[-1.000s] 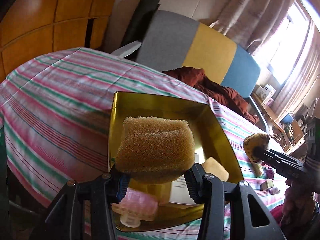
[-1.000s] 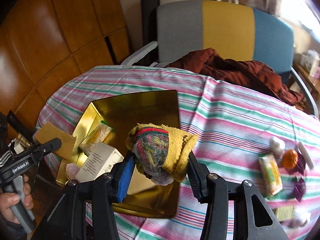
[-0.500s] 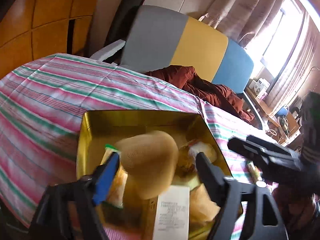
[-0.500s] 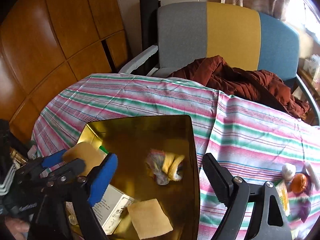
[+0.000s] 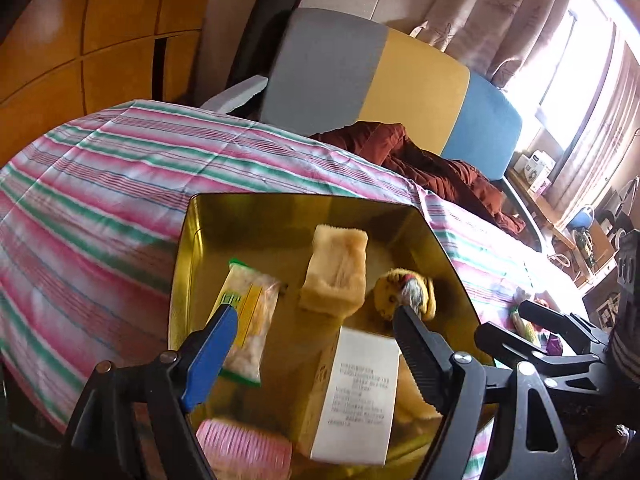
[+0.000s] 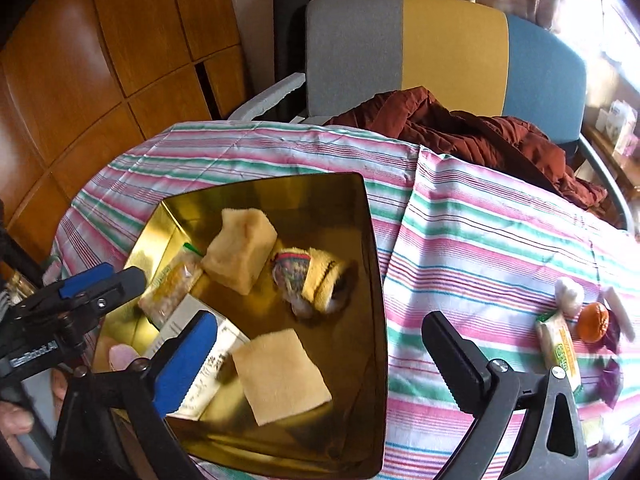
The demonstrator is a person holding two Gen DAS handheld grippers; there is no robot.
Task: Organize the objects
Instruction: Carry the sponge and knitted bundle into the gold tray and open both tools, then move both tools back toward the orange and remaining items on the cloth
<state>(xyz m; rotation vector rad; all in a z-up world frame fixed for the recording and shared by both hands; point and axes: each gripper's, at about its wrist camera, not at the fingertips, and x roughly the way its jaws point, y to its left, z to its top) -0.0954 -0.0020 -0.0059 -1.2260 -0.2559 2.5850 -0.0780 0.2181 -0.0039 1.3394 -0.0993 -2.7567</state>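
Note:
A gold tray (image 5: 280,202) (image 6: 372,240) lies on the striped tablecloth. Inside it a tan sponge block (image 5: 336,276) (image 6: 240,256) stands beside a rolled yellow sock (image 5: 404,288) (image 6: 308,280). The tray also holds a snack packet (image 5: 248,320) (image 6: 170,292), a white box (image 5: 360,392) (image 6: 200,360), a flat tan sponge (image 6: 280,372) and a pink item (image 5: 244,448). My left gripper (image 5: 314,314) (image 6: 124,276) hangs open above the tray's near-left part, holding nothing. My right gripper (image 6: 316,320) (image 5: 502,320) is open over the tray's near-right side, also holding nothing.
Loose on the cloth at the right lie a white ball (image 6: 570,290), an orange thing (image 6: 594,322), a second snack packet (image 6: 558,344) and purple wrappers (image 6: 610,376). A chair with a brown cloth (image 6: 480,132) stands behind the table. Wooden panels line the left.
The left gripper opened and the sponge block dropped into the tray. The right gripper opened and the sock landed beside it. Both grippers drew back a little.

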